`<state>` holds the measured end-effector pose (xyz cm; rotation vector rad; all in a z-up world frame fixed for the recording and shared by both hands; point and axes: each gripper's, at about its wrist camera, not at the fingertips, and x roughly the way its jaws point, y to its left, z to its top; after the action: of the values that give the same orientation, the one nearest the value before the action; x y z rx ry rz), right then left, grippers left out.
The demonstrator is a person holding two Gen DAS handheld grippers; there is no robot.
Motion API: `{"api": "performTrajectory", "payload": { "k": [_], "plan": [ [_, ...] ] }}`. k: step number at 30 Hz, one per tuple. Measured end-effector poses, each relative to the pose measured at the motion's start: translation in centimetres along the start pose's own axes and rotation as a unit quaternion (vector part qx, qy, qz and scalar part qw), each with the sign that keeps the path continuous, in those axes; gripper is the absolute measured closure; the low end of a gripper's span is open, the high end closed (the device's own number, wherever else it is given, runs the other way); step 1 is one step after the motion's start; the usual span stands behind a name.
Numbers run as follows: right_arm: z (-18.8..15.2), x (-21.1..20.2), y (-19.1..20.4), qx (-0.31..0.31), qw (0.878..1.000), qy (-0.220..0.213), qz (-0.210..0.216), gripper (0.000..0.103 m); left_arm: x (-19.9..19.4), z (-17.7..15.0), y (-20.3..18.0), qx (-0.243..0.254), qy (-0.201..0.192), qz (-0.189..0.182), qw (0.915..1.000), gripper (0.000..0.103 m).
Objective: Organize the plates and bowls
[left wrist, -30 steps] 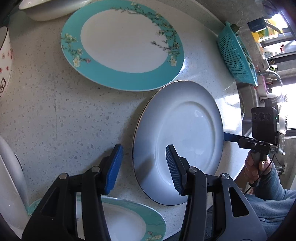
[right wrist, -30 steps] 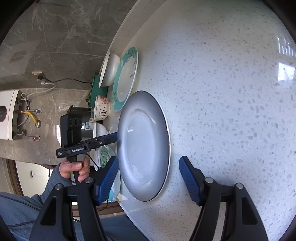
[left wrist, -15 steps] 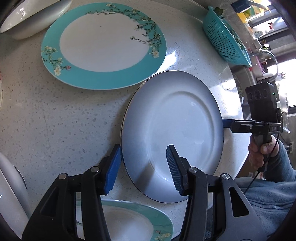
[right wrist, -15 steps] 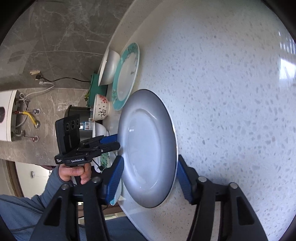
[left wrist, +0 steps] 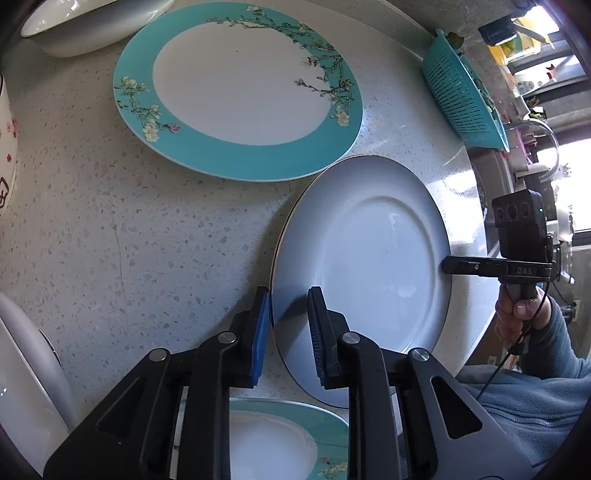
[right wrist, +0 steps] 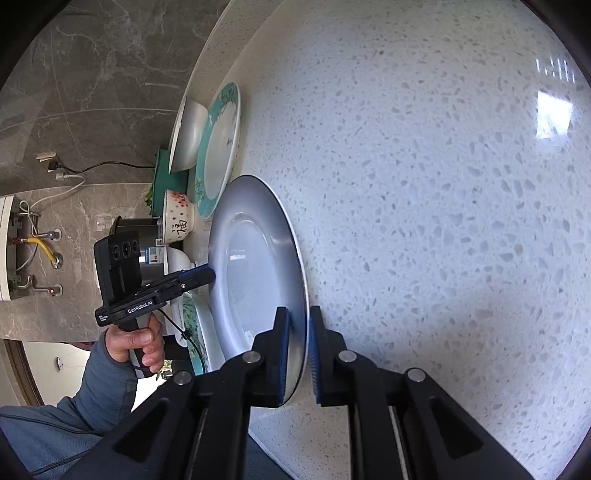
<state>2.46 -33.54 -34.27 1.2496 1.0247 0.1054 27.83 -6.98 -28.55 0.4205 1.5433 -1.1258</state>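
A plain white plate [left wrist: 373, 258] with a thin dark rim sits on the speckled counter, held at two opposite edges. My left gripper [left wrist: 290, 321] is shut on its near rim. My right gripper [right wrist: 297, 339] is shut on the opposite rim; it also shows in the left wrist view [left wrist: 448, 265]. The plate shows edge-on in the right wrist view [right wrist: 255, 280]. A large teal-rimmed floral plate [left wrist: 236, 88] lies behind it. Another teal-rimmed plate [left wrist: 273, 439] lies under my left gripper.
A white bowl [left wrist: 88, 26] sits at the back left, a flowered bowl [left wrist: 7, 136] at the far left, another white bowl [left wrist: 26, 369] at the near left. A teal colander [left wrist: 465, 96] stands by the counter edge at the right.
Both grippers have closed from open onto opposite edges of the white plate. The left gripper has shifted so the plate rim sits between its pads.
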Motion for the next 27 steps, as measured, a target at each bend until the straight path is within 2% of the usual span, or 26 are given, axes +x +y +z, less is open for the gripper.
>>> {"api": "performTrajectory", "payload": {
  "k": [10, 22, 27],
  "plan": [
    [-0.2, 0.0, 0.5, 0.007, 1.000, -0.011, -0.015, 0.089, 0.5, 0.2, -1.6, 0.022, 0.009, 0.032, 0.9992, 0.083],
    [-0.1, -3.1, 0.4, 0.023, 0.999, -0.043, -0.025, 0.088, 0.8, 1.0, -4.9, 0.020, 0.013, 0.007, 0.9997, 0.084],
    [-1.1, -5.4, -0.2, 0.036, 0.997, -0.056, -0.035, 0.087, 0.8, 1.3, -8.2, 0.032, 0.011, -0.007, 0.9994, 0.084]
  ]
}}
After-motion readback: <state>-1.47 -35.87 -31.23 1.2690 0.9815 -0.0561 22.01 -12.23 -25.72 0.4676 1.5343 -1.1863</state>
